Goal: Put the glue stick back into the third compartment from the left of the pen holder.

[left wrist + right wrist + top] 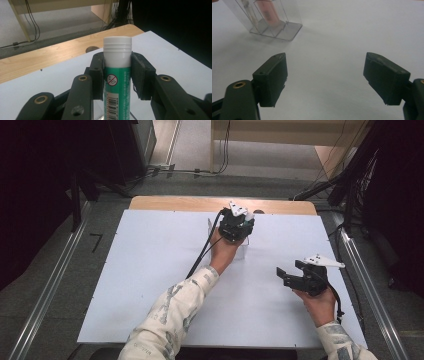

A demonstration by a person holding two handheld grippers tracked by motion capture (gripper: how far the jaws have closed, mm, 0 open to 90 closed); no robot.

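Note:
A green tube with a white ribbed cap (117, 75) stands upright between the two black pads of my left gripper (117, 72), which is shut on it just below the cap. From above, the left gripper (236, 226) hangs over a clear plastic organiser (243, 251) near the far middle of the white board. That clear organiser (269, 22) has compartments, and a pinkish tube (270, 13) stands in one of them. My right gripper (325, 75) is open wide with nothing between its pads. It hovers over the board's right side (283, 276), its fingers pointing left.
The white board (150, 280) lies on a wooden table whose far edge (175, 203) shows beyond it. A small round fitting (92, 49) sits in the wood. Black cables trail from both grippers. Metal rails run along both sides of the floor.

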